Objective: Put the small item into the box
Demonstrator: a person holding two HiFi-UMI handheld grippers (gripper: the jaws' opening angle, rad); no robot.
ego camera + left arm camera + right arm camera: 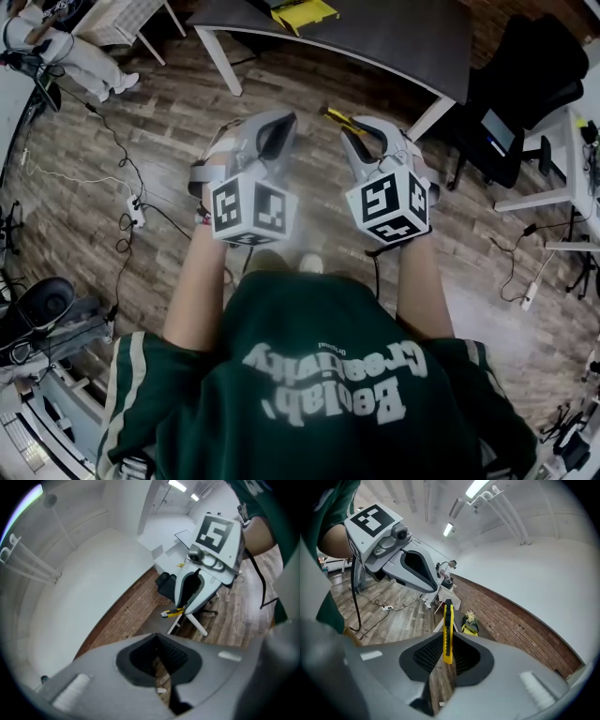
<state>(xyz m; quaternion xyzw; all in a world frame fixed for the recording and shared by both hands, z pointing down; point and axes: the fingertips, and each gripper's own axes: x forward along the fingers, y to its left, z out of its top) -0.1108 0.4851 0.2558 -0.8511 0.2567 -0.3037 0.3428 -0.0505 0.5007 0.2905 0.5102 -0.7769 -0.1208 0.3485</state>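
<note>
Duly noted right gripper (446, 657) clamped on yellow utility knife (448, 625). Found left gripper (161, 660) closed tight, empty. Recorded dark table (375, 37) far off, wooden floor (187, 122) beneath.

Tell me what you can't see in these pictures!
- Head view, top edge: cuts off the yellow thing on the dark table; can't tell if it's the box.
- Head view: the right gripper hides most of the yellow knife; only a tip shows.
- Head view: the green shirt covers the floor underfoot.
</note>
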